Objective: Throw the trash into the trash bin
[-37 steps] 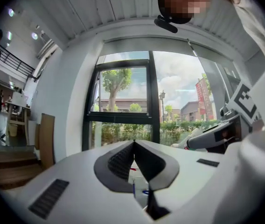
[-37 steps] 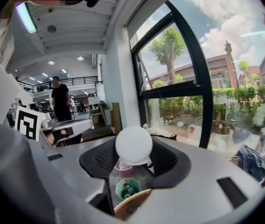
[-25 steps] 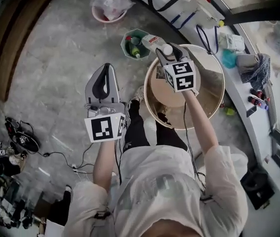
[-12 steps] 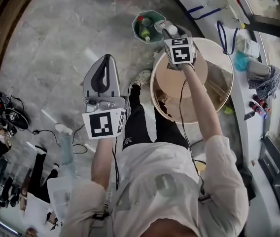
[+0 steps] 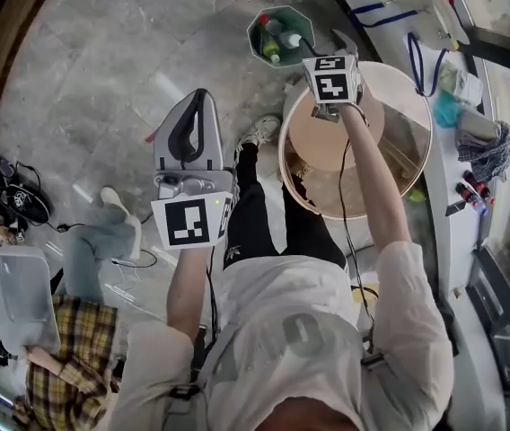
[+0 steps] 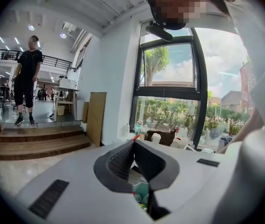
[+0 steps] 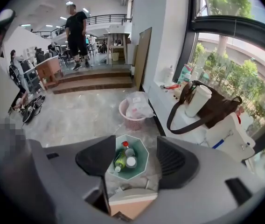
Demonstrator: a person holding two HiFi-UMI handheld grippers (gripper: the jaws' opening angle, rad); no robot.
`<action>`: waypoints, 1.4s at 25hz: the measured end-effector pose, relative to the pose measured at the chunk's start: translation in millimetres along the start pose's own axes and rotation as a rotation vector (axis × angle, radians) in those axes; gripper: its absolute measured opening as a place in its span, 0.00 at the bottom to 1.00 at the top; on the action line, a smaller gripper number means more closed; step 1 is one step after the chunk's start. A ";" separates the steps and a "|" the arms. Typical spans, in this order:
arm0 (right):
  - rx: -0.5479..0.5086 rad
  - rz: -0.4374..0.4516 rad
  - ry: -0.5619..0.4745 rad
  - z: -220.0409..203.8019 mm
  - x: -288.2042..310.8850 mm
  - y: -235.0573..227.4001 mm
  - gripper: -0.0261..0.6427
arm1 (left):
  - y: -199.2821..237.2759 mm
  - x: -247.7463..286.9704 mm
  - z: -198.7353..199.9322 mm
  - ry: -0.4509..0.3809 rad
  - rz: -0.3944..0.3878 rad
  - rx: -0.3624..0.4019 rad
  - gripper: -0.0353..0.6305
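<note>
The green octagonal trash bin stands on the floor beside the round table. In it lie several bottles, among them a clear bottle with a white cap and a green one. My right gripper hangs over the bin's near edge and points steeply down at the bin. Its jaws have just been opening and nothing is between them. My left gripper is held out over the floor to the left, its jaws shut on nothing.
The round wooden table lies under my right arm. A pink basket with a plastic bag stands beyond the bin. A dark bag sits on the window ledge. Steps and a person in black are far off.
My right gripper carried the white-capped bottle from over the table down toward the bin. Its jaws have opened and the bottle now lies in the bin. My left gripper sank a little.
</note>
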State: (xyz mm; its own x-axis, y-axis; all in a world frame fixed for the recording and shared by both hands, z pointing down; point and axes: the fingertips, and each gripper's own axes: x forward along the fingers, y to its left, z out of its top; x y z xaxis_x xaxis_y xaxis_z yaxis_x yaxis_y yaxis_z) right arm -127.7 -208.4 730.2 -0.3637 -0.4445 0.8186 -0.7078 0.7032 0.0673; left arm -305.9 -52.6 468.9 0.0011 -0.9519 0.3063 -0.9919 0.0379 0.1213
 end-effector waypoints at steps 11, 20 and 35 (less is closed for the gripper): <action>-0.033 0.012 -0.069 25.7 -33.6 4.0 0.44 | -22.2 4.0 18.5 -0.032 -0.038 0.014 0.07; 0.204 0.030 -0.344 82.7 -156.7 -7.7 0.06 | -70.9 -1.5 64.5 -0.118 -0.114 0.040 0.07; 0.131 -0.263 -0.822 128.6 -484.5 -35.0 0.06 | -238.9 -29.5 188.0 -0.320 -0.428 0.112 0.07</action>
State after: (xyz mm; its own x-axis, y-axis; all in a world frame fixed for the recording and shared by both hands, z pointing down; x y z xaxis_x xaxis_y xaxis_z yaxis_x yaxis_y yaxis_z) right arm -4.6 -89.1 257.8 -0.4646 -0.8785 0.1111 -0.8759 0.4744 0.0883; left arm -92.8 -90.8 253.5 0.3865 -0.9207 -0.0533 -0.9187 -0.3895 0.0658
